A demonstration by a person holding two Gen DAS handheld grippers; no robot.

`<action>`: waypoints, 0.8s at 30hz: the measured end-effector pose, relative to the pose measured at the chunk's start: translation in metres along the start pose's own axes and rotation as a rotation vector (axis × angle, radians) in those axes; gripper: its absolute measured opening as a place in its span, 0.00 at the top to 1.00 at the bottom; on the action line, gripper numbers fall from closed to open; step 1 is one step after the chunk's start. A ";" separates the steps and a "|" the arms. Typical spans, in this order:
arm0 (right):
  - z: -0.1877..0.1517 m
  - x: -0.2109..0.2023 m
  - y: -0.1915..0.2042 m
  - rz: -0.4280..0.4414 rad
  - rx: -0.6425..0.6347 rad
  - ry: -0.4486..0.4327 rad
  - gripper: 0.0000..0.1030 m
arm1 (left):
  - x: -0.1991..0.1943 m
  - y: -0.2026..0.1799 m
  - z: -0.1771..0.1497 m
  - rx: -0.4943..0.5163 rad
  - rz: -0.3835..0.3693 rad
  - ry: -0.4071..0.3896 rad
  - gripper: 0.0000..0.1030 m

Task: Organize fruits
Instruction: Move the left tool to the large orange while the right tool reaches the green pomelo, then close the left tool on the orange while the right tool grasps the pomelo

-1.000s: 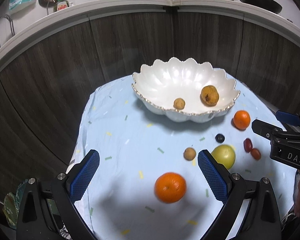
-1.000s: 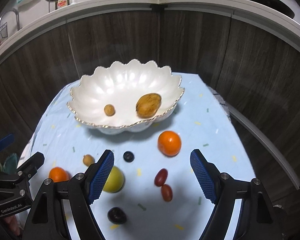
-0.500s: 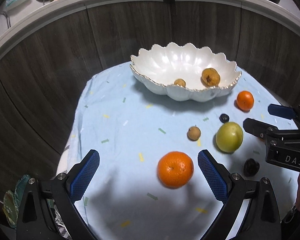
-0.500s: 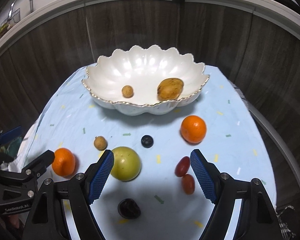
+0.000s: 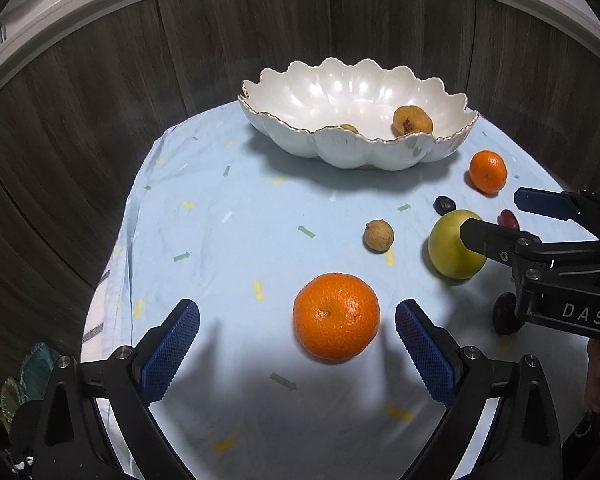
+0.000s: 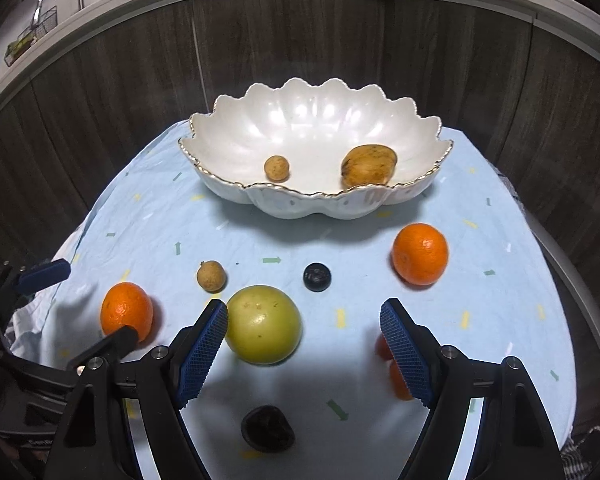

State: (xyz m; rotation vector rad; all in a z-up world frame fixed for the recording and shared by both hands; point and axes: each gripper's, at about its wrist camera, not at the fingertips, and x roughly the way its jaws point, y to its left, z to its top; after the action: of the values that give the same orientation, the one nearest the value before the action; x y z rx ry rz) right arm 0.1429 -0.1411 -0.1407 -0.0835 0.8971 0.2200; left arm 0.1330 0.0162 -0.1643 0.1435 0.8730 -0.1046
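Light-blue clothed table (image 5: 228,240) is backed by dark wood panels. Left tool (image 5: 298,344) is spread wide, big orange (image 5: 336,316) lying untouched between its pads. Right tool (image 6: 304,344) is spread wide beside green fruit (image 6: 263,324), nothing gripped.

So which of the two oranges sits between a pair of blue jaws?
The larger-looking orange, lying between the open left gripper's jaws, untouched. The other orange sits apart on the cloth, near the white bowl.

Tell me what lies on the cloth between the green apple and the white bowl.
In the right wrist view, a small dark blueberry sits between the green apple and the white bowl; otherwise bare cloth.
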 end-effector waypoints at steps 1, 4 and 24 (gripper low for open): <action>0.000 0.002 0.001 0.002 -0.001 0.003 0.23 | 0.001 0.000 0.000 0.000 0.002 0.001 0.03; 0.000 0.007 0.004 0.012 -0.004 0.010 0.23 | 0.005 0.000 -0.001 -0.006 0.003 0.009 0.03; -0.011 0.037 0.016 0.044 -0.001 0.083 0.41 | 0.023 -0.008 -0.006 0.011 -0.009 0.044 0.25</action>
State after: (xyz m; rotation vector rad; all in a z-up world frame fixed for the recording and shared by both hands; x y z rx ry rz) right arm 0.1530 -0.1218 -0.1760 -0.0744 0.9817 0.2591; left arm 0.1422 0.0091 -0.1863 0.1529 0.9171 -0.1153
